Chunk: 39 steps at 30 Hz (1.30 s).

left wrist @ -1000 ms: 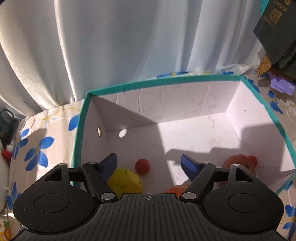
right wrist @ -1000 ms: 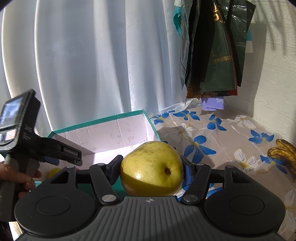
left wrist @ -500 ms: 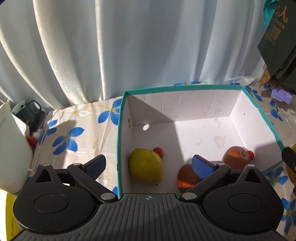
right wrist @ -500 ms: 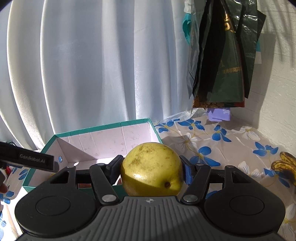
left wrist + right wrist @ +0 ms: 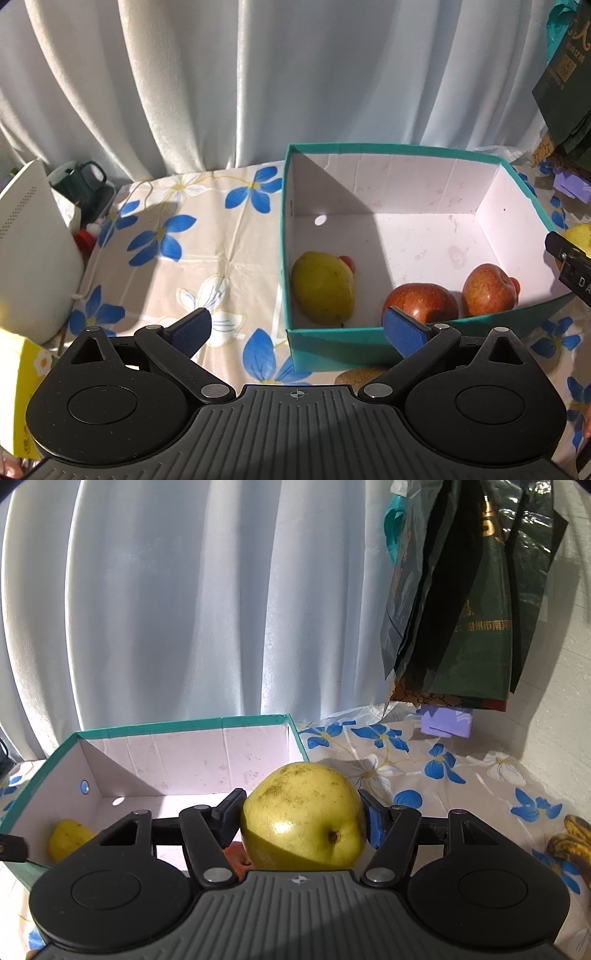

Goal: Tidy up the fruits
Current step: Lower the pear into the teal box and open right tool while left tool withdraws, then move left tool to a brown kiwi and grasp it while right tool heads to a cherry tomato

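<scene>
left claw [image 5: 295, 328]: lower centre of left wrist view, jaws spread wide, nothing between them; one blue pad over the flowered cloth, the other in front of the box's near wall.
right claw [image 5: 301, 821]: lower centre of right wrist view, pads pressed on both sides of a round yellow-green pear [image 5: 304, 818], held at the box's right end; in the left view only a sliver shows at the right edge.
box: teal cardboard box with white inside [image 5: 406, 151], centre right in left view, centre left in right view; sits on the counter.
fruit in box: yellow pear [image 5: 323, 286] at left end, half hiding a small red fruit [image 5: 348, 263]; dark red apple [image 5: 421, 304] partly behind the claw pad; lighter red apple [image 5: 489, 290] to its right, with another small red fruit peeking out behind it.
counter: blue-flower cloth [image 5: 184, 240].
hard to make out: brown fuzzy thing [image 5: 358, 374] below the box, mostly hidden by the claw body; spotted brown bananas [image 5: 570, 843] cut off at right edge.
clutter: white appliance [image 5: 33, 251] at left edge, cropped; dark green bags [image 5: 469, 590] hanging upper right.
</scene>
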Available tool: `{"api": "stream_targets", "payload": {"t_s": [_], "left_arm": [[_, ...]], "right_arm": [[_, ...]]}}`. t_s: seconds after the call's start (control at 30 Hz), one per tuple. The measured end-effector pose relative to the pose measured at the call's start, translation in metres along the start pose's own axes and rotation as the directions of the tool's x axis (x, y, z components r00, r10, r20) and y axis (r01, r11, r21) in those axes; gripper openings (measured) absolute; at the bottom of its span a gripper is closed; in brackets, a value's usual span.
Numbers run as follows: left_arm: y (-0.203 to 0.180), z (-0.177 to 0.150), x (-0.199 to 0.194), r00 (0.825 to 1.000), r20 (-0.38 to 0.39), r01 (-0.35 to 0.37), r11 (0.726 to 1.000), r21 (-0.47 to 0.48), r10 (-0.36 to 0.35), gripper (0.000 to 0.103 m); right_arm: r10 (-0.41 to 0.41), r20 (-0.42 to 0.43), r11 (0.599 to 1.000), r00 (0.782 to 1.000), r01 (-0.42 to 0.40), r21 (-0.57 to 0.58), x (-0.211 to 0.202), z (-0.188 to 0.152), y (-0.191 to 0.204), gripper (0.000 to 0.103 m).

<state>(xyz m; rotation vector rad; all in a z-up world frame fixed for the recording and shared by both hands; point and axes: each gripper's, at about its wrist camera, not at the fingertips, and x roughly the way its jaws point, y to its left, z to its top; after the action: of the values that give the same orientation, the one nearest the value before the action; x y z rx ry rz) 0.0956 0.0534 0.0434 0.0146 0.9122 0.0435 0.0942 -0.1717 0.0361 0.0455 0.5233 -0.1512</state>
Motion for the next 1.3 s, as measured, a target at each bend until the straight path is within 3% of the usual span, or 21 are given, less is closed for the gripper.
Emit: {"api": "stream_targets", "payload": {"t_s": [0.3, 0.5, 0.67, 0.87, 0.97, 1.1, 1.3], "left_arm": [[0.01, -0.008, -0.008, 1.0, -0.002, 0.019, 1.0, -0.021, -0.019, 0.102], [0.011, -0.012, -0.009, 1.0, -0.011, 0.016, 1.0, -0.014, -0.016, 0.102], [0.014, -0.017, -0.011, 1.0, -0.01, 0.02, 1.0, -0.01, -0.02, 0.102], [0.019, -0.029, -0.015, 0.999, 0.005, 0.034, 0.999, 0.004, -0.034, 0.102], [0.018, -0.042, -0.016, 0.998, 0.025, 0.056, 0.998, 0.034, -0.057, 0.102], [0.01, -0.064, -0.013, 0.995, 0.045, 0.084, 0.993, 0.088, -0.088, 0.102], [-0.005, -0.094, -0.003, 0.988, 0.042, 0.14, 0.976, 0.167, -0.149, 0.102]], "right_arm": [[0.041, -0.038, 0.998, 0.998, -0.043, -0.053, 0.018, 0.0, 0.009, 0.064], [0.026, -0.061, 0.996, 0.998, -0.031, -0.078, 0.029, -0.002, 0.012, 0.064], [0.019, -0.055, 0.995, 0.998, -0.024, -0.098, 0.029, -0.001, 0.014, 0.07], [0.02, 0.045, 0.999, 0.999, -0.018, -0.043, -0.011, 0.008, 0.002, 0.087], [0.031, 0.107, 0.999, 0.994, -0.032, 0.007, -0.044, 0.008, -0.005, 0.103], [0.064, 0.155, 0.995, 0.986, -0.075, 0.068, -0.088, -0.005, -0.013, 0.103], [0.065, 0.108, 0.996, 0.992, -0.071, 0.06, -0.11, -0.035, -0.01, 0.103]]}}
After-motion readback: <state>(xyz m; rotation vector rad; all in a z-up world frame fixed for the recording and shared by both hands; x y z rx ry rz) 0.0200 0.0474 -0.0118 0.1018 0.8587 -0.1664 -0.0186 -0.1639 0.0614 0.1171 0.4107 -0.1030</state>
